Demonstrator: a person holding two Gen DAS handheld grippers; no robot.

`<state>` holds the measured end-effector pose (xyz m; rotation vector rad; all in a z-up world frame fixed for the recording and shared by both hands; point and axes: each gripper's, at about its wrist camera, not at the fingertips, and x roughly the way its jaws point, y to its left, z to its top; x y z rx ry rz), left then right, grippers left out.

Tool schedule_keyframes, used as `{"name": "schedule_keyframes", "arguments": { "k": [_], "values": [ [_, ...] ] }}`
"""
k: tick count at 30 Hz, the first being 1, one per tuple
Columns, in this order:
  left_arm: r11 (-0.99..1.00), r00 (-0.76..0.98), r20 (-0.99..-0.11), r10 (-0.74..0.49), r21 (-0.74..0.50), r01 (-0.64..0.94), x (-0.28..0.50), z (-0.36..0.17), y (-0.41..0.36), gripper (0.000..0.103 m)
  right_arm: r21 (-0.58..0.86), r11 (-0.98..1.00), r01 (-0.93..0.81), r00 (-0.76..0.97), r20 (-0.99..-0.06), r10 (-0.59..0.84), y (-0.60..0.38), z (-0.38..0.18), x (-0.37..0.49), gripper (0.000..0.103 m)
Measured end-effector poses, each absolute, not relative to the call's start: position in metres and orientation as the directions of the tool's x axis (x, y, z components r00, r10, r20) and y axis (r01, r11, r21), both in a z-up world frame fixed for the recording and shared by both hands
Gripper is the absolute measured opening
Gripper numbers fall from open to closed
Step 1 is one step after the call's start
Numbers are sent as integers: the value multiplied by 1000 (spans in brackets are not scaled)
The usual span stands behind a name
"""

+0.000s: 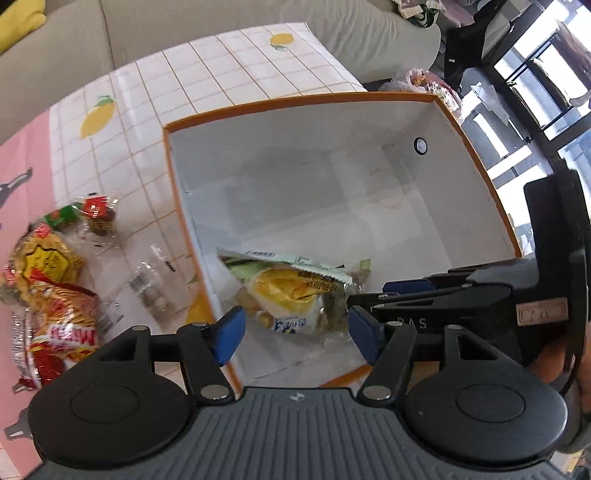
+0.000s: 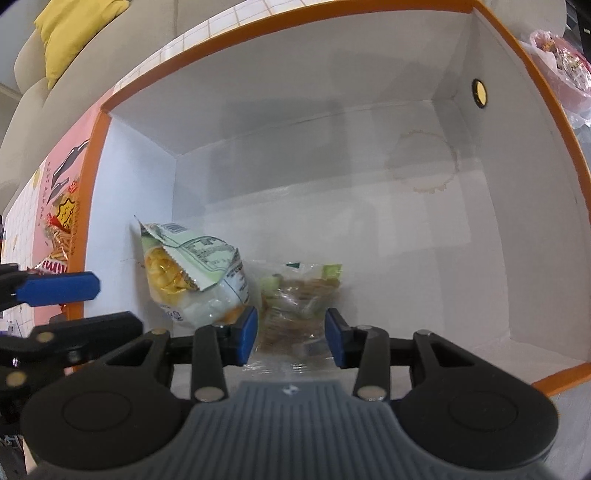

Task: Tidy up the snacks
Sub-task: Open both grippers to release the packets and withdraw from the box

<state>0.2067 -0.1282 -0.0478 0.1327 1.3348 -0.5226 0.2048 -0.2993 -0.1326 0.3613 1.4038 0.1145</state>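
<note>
A white box with an orange rim (image 1: 295, 99) stands on the tiled table; it also fills the right wrist view (image 2: 332, 48). Inside, in its near left corner, lie a yellow-and-green snack pack (image 1: 288, 291) (image 2: 184, 273) and a clear pack of brown snacks (image 2: 299, 302). My left gripper (image 1: 295, 332) is open and empty, just above the yellow pack at the box's near edge. My right gripper (image 2: 290, 338) is open inside the box, its fingers on either side of the clear pack, apart from it. It also shows in the left wrist view (image 1: 406, 291).
Several snack packs lie on the table left of the box: red-and-yellow bags (image 1: 48, 280), a red-green pack (image 1: 88, 214) and a clear pack (image 1: 151, 291). A beige sofa (image 1: 184, 22) with a yellow cushion (image 2: 70, 33) is behind. A plastic bag (image 2: 561, 62) sits right of the box.
</note>
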Motion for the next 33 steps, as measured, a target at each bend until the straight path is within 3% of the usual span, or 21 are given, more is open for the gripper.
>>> {"name": "schedule_keyframes", "arguments": {
  "k": [5,7,14,23,33],
  "values": [
    [869,147,-940,-308,-215,446,197,-43,-122,74,302,945,123,172,-945,280,-297,-129,203,49],
    [871,169,-933,-317,-216,441,192,-37,-118,74,292,949,117,184,-946,268,-298,-126,202,61],
    [863,222,-903,-368,-242,444,167,-21,-101,75,234,969,83,256,-944,206,-296,-106,190,69],
    [896,421,-832,-361,-185,403,125,-4,-54,75,111,994,12,495,-864,90,-262,-63,139,71],
    [949,549,-780,-301,-189,252,86,-12,14,75,82,992,-95,714,-689,125,-197,-33,76,71]
  ]
}}
